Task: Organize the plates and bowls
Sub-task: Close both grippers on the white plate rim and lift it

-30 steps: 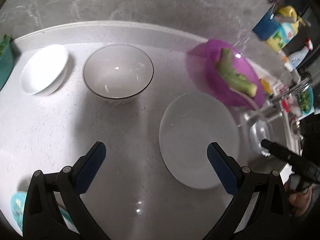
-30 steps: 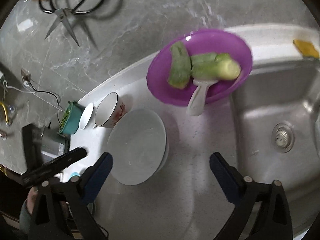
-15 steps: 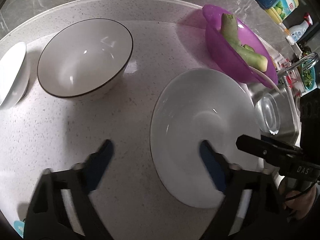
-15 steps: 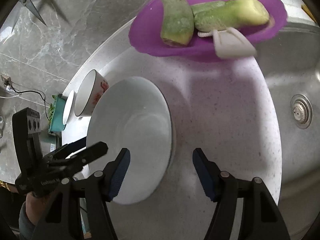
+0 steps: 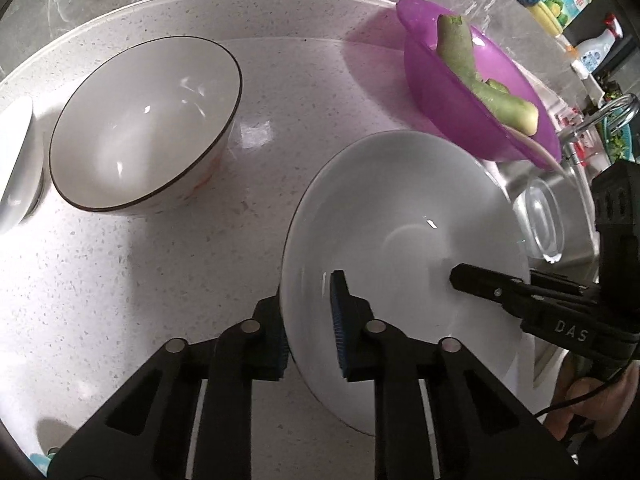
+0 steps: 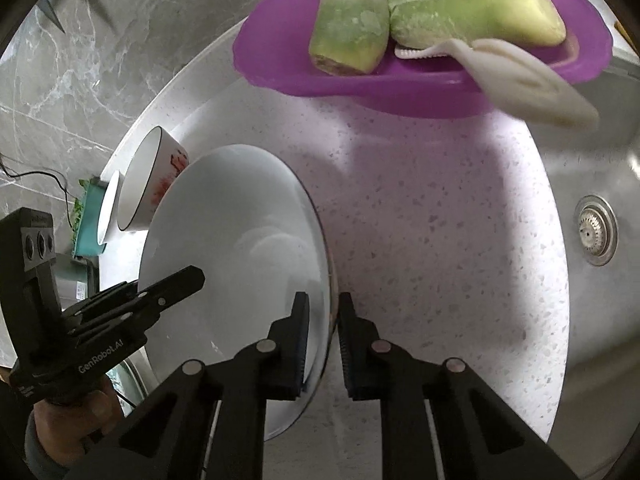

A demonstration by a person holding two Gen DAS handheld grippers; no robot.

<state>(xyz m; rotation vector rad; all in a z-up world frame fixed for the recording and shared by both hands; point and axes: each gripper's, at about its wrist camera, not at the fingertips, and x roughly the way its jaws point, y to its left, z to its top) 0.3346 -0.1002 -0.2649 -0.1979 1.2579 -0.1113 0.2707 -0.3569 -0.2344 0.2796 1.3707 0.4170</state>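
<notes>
The wide, shallow white ceramic plate (image 5: 400,216) lies on the pale speckled stone bench (image 5: 140,280), lower right of the left wrist view. The left tool (image 5: 310,328) is closing on its near rim, one pad inside, one outside. The right tool (image 6: 322,344) is closing on the opposite rim in the same way. Glazed ceramic looks stiff, fairly heavy, slick and breakable; two opposite rim grips seem sensible, kept level. A brown-rimmed white ceramic bowl (image 5: 148,120) sits upper left.

Left hand-held gripper (image 5: 310,330) closing on white plate (image 5: 400,220) rim; right hand-held gripper (image 5: 472,276) opposite.
</notes>
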